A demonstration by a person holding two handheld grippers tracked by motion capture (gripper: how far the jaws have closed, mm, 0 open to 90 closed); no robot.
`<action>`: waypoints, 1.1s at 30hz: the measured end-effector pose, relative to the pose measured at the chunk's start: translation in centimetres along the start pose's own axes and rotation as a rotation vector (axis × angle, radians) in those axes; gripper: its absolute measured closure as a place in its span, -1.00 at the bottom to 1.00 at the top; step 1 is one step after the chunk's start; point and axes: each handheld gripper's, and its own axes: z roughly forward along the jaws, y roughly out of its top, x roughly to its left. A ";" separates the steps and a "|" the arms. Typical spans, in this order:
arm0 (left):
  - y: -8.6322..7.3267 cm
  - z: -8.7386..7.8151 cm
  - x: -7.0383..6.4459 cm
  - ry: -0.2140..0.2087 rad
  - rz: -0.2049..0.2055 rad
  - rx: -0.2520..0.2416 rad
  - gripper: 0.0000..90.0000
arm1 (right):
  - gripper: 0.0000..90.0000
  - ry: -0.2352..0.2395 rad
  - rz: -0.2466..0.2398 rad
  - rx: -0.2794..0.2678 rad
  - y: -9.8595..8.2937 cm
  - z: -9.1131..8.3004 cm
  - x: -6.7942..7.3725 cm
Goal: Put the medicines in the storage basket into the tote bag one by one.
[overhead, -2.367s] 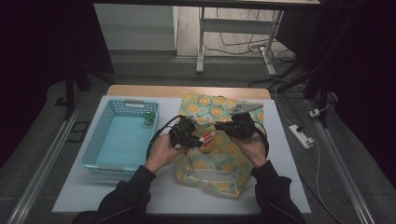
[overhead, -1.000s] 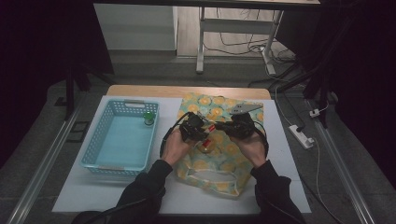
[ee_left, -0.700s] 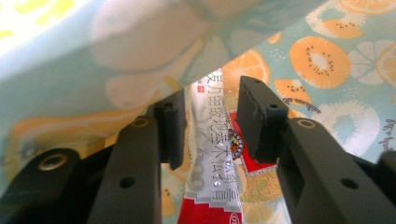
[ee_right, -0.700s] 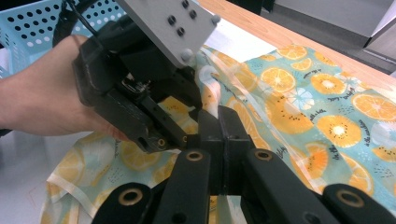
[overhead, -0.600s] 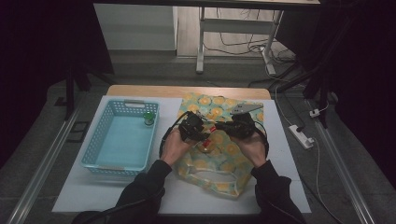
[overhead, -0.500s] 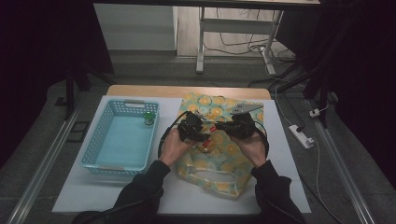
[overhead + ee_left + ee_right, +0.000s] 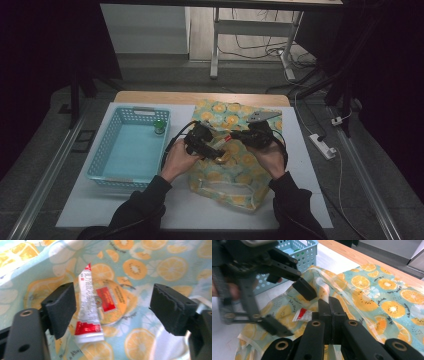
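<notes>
A person sits at a white surface (image 7: pixel 100 210) and works with both hands over a bag (image 7: pixel 235 175) printed with orange slices, which lies flat on the right half of the surface. The left hand-held gripper (image 7: pixel 212 150) is held above the middle of the bag with its jaws spread wide apart and nothing between them; in the left gripper view (image 7: pixel 112 307) the two black pads stand well apart, and below them, on the bag's cloth, lies a small white tube with red ends (image 7: pixel 87 307), its flat end nearest the camera. Under the tube lies a round orange packet with a red label (image 7: pixel 110 302), the tube resting across its left part. The tube is closer to the left pad than to the right one, but neither pad touches it. The right hand-held gripper (image 7: pixel 240 136) is just beside the left one, over the bag, with its jaws pressed together; in the right gripper view (image 7: pixel 329 305) they meet at the bag's cloth, though whether they pinch a fold of it cannot be told. That view also shows the tube (image 7: pixel 302 315) lying just to the left of the closed jaws. A blue basket (image 7: pixel 107 160) stands on the surface to the left of the bag, with a small green-capped thing (image 7: pixel 159 126) at its far right corner.
</notes>
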 end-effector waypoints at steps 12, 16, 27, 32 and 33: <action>-0.7 -2.1 0.0 -0.038 -0.020 -0.035 -0.97 | 1.00 0.001 -0.001 -0.002 0.0 -0.1 0.0; -1.2 -3.1 0.5 -0.031 -0.030 -0.052 -1.00 | 1.00 0.001 -0.002 -0.001 0.0 0.0 0.0; -3.1 -6.4 2.8 0.043 -0.056 -0.099 -1.00 | 1.00 -0.001 -0.004 0.000 0.0 0.0 0.0; -3.9 -8.3 4.3 0.073 -0.086 -0.114 -1.00 | 1.00 -0.001 -0.004 0.000 0.0 0.0 0.0; -4.1 -8.6 4.7 0.071 -0.092 -0.118 -1.00 | 1.00 -0.001 -0.002 0.000 0.0 0.0 0.0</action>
